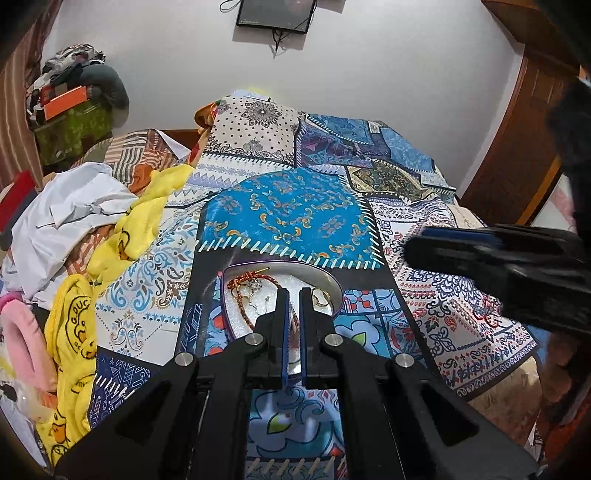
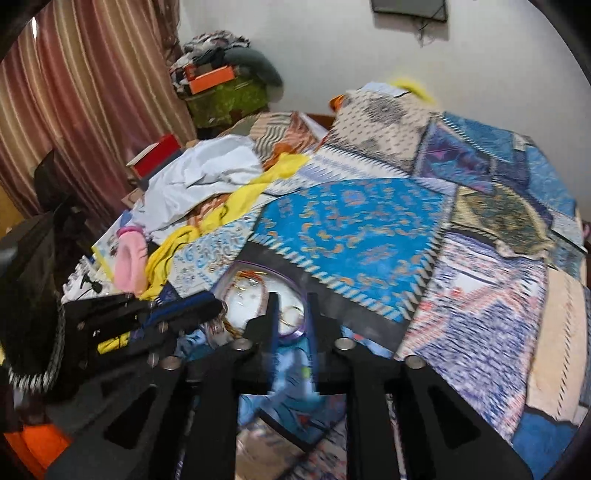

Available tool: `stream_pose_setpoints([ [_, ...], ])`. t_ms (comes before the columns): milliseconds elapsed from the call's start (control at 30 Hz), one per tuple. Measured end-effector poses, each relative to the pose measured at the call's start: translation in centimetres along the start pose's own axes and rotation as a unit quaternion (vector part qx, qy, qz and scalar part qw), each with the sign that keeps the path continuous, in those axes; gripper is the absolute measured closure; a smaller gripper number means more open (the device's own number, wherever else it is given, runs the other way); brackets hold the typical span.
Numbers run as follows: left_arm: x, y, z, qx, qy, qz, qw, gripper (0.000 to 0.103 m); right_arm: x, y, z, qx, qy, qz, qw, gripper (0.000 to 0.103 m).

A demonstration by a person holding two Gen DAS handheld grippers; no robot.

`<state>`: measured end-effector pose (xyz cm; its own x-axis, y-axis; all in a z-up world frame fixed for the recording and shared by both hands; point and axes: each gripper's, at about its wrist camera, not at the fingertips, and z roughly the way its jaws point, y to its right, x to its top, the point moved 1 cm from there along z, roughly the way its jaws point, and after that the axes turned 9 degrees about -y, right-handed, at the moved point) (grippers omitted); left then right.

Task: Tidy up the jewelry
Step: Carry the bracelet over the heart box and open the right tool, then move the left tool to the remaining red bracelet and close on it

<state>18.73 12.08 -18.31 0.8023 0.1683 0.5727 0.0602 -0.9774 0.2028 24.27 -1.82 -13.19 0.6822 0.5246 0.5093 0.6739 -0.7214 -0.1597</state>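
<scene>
Blue-padded fingers of the left gripper stand close together with only a narrow gap between them, hanging over the near side of the jewelry box; whether they pinch anything I cannot tell. The right gripper holds its fingers spread a little wider, poised over the same box's near rim, with nothing visibly between them, though that view is blurred.

That box is a shallow oval one with a purple rim and white lining, sitting on the patchwork bedspread just beyond both pairs of fingers. Inside it lie an orange-red beaded cord, some gold hoops on the right side, and a few small silvery pieces too tiny to name.

Further out, to the left on the bed, there is a heap of a yellow duck-print cloth, a crumpled white sheet and a pink fuzzy item. A dark screen hangs on the white wall behind.
</scene>
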Motion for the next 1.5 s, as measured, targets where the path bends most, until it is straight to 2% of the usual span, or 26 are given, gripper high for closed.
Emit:
stream_pose_setpoints([
  [33,0.1,0.0,0.2,0.001,-0.004,-0.002,1.0000,0.101,-0.4,0.3,-0.5,-0.010,0.007,0.003,1.000,0.067],
  [100,0.1,0.0,0.4,-0.001,-0.012,-0.007,0.9999,0.101,-1.1,0.8,-1.3,-0.033,0.019,0.006,0.999,0.059],
  [233,0.1,0.2,-0.2,0.001,-0.013,-0.010,0.9999,0.095,-2.2,1.4,-2.8,-0.056,0.032,0.006,0.998,0.059],
  [467,0.3,1.5,-3.0,0.012,0.011,0.001,0.9999,0.085,-4.1,2.8,-5.3,-0.088,0.055,0.017,0.994,0.058],
  [600,0.5,3.0,-4.5,0.008,0.025,0.008,0.9996,0.076,-5.1,3.7,-6.8,-0.095,0.066,0.029,0.993,0.058],
  [767,0.8,5.4,-5.6,-0.003,0.034,0.023,0.9991,0.075,-6.3,5.1,-8.6,-0.103,0.081,0.047,0.990,0.058],
  [900,0.9,7.8,-5.7,-0.014,0.036,0.038,0.9985,0.067,-7.4,6.4,-9.8,-0.108,0.091,0.062,0.988,0.058],
  [1167,0.6,12.0,-4.0,-0.035,0.013,0.068,0.9970,0.066,-10.3,10.3,-11.1,-0.130,0.091,0.103,0.982,0.057],
  [1500,-0.8,16.6,0.5,-0.053,-0.043,0.110,0.9916,0.066,-13.2,13.3,-9.7,-0.121,0.057,0.141,0.981,0.057],
])
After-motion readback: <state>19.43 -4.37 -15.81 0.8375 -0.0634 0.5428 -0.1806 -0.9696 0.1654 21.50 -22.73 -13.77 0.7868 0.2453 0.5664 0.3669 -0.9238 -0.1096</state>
